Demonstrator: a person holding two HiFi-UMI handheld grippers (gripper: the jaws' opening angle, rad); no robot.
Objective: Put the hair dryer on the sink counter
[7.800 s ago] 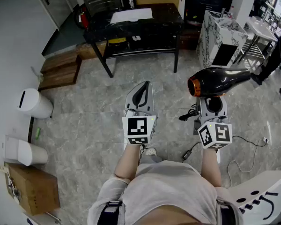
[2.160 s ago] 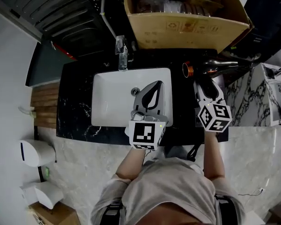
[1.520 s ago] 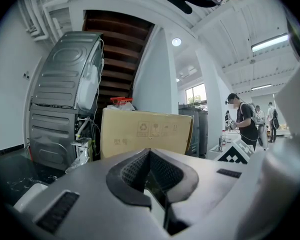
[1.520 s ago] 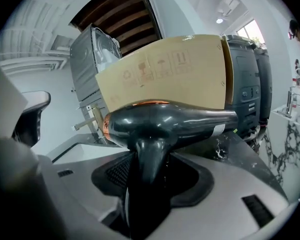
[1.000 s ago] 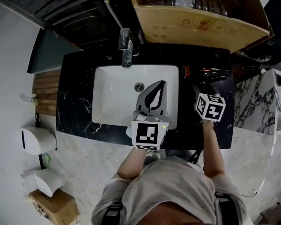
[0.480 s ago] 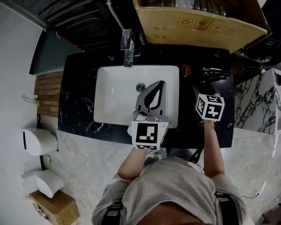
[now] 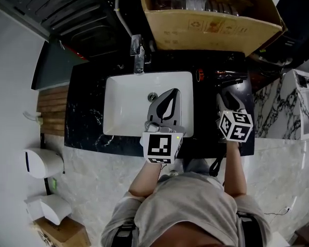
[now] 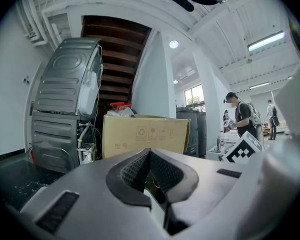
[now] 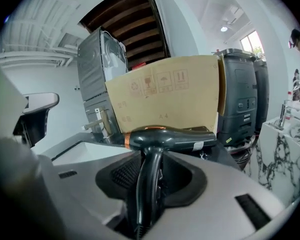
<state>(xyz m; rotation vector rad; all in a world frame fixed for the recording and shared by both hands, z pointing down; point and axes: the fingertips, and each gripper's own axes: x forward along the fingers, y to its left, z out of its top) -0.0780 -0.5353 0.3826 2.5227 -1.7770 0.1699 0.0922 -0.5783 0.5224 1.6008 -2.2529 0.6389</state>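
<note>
The black hair dryer with an orange ring (image 7: 232, 77) lies on the black marbled sink counter (image 7: 82, 112) at its rear right corner. It sits right of the white rectangular basin (image 7: 123, 107), ringed end toward the basin.

Right gripper (image 7: 227, 96): the jaws have just been closing. The dryer's handle stands between them with a gap beside it, released.

Left gripper (image 7: 172, 91): jaws clenched together, empty, held over the basin's right side.
</note>
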